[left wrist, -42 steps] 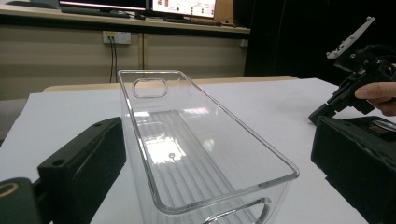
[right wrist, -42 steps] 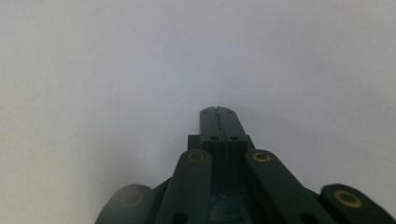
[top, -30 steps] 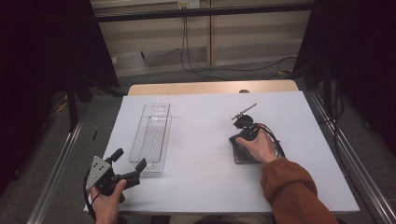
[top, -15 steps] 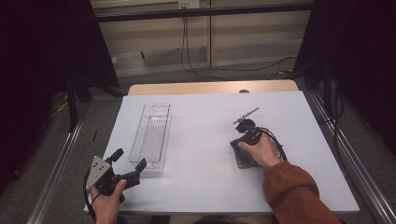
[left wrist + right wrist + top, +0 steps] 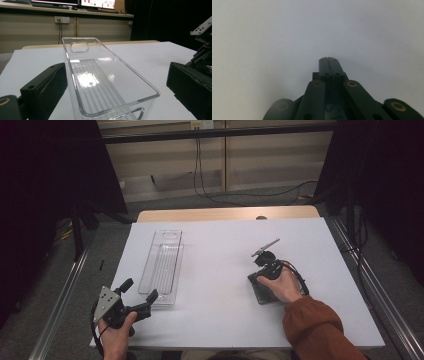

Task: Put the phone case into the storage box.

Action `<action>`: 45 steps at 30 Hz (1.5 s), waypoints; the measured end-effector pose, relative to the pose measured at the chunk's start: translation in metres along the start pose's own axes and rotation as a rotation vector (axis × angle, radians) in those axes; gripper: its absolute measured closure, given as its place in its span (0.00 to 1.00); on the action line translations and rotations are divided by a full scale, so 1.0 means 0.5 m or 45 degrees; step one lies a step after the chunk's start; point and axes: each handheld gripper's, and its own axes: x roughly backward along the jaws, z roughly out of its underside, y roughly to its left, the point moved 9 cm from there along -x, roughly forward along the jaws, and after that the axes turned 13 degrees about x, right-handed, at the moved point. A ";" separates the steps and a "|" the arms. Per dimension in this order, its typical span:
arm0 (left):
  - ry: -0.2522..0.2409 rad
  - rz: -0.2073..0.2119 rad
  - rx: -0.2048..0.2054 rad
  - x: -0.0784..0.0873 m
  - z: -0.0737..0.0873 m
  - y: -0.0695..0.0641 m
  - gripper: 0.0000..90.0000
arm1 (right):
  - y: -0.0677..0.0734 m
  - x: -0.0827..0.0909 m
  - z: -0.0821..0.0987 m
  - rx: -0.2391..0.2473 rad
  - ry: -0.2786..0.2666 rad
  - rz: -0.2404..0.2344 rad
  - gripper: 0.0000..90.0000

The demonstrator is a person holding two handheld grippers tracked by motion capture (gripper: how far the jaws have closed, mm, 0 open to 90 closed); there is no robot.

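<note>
The clear plastic bin (image 5: pixel 163 266) lies lengthwise on the white desk (image 5: pixel 225 320), left of centre, open side up and empty, with a handle cut-out in its far end wall. Its near end sits just ahead of the left gripper (image 5: pixel 139 295).

Left gripper: fingers (image 5: pixel 45 87) released and spread wide. In the left gripper view the near end of the bin stands between them, with clearance on both sides; no contact with the walls is apparent.

Judged step: approach and grasp of the bin's near end.

1. Keep the bin centred between the fingers; the clearance looks wider on the right side.
2. Advance until the pads overlap the side walls below the rim.
3. Close slowly. The walls appear thin and smooth, so an uneven squeeze may flex them or let the bin slip.
4. Lift level; the long body will tend to tip at its far end.

Right gripper (image 5: pixel 328 60): fingers clenched together, holding nothing, resting over bare desk well apart from the bin. Keep it parked there.
</note>
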 end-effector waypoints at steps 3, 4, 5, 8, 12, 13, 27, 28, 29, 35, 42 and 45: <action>0.002 0.002 -0.004 -0.002 0.000 0.000 0.04 | 0.005 0.001 0.002 -0.001 0.004 0.003 1.00; 0.001 0.000 -0.003 -0.003 0.000 0.000 0.04 | 0.004 0.001 0.003 0.020 -0.001 0.004 1.00; 0.001 0.004 -0.006 -0.004 -0.001 0.000 0.04 | 0.007 0.002 0.005 0.011 -0.002 -0.001 1.00; 0.007 -0.001 -0.008 -0.007 0.000 -0.003 0.04 | 0.010 0.005 0.009 0.009 0.004 -0.011 1.00; 0.009 0.012 -0.010 -0.014 0.001 -0.007 0.04 | 0.017 0.008 0.014 0.021 0.011 -0.011 1.00; 0.009 0.012 -0.011 -0.015 0.000 -0.008 0.04 | 0.020 0.009 0.016 0.010 0.019 -0.013 1.00; 0.018 0.025 -0.018 -0.017 0.001 -0.013 0.04 | 0.044 0.024 0.042 0.045 0.028 -0.021 1.00; 0.017 0.032 -0.020 -0.017 0.001 -0.013 0.04 | 0.048 0.025 0.044 0.031 0.031 -0.026 1.00; 0.013 0.025 -0.013 -0.016 0.001 -0.012 0.04 | 0.047 0.027 0.046 0.044 0.036 -0.026 1.00; 0.011 0.014 -0.005 -0.011 0.000 -0.006 0.04 | 0.058 0.033 0.056 0.052 0.040 -0.034 1.00; 0.016 0.019 -0.001 -0.011 0.002 -0.006 0.04 | 0.069 0.042 0.073 0.059 0.034 -0.051 1.00; 0.012 0.008 0.002 -0.011 0.001 -0.004 0.04 | 0.074 0.047 0.081 0.069 0.029 -0.059 1.00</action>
